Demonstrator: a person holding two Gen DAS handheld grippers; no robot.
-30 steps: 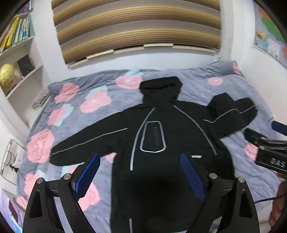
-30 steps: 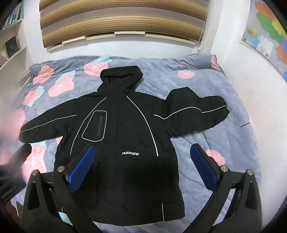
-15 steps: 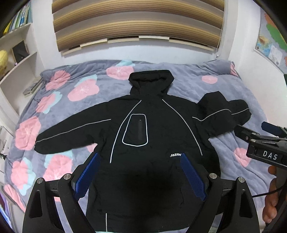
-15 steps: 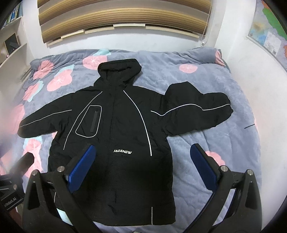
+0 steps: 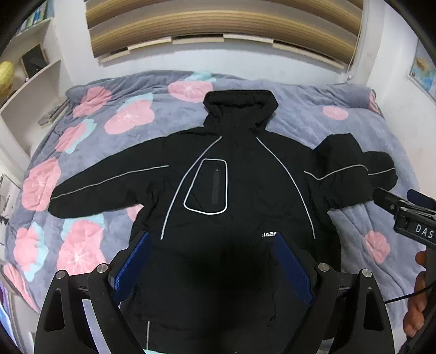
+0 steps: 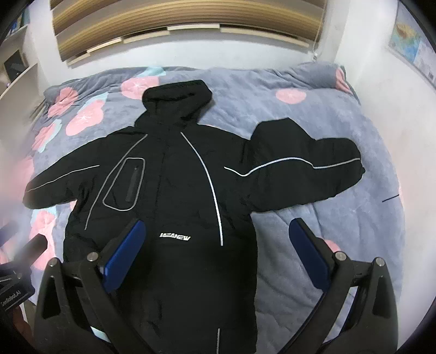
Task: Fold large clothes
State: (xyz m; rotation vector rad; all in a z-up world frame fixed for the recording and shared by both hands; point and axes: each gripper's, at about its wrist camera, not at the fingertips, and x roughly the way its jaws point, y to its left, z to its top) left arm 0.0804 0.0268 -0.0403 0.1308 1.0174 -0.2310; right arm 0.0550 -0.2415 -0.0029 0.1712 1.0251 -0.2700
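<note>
both the left gripper (image 5: 212, 265) and right gripper (image 6: 216, 252) hover above the black jacket (image 6: 174, 207), fingers spread wide, holding nothing.

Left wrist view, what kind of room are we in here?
Most likely a bedroom: a bed with a floral grey blanket holding a black hooded jacket, white bookshelves beside it, a slatted wooden headboard behind.

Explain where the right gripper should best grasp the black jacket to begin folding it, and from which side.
Probably the cuff end of the right-hand sleeve, approached from the blanket's bare outer side: it lies stretched outward, nearest the open right gripper.
</note>
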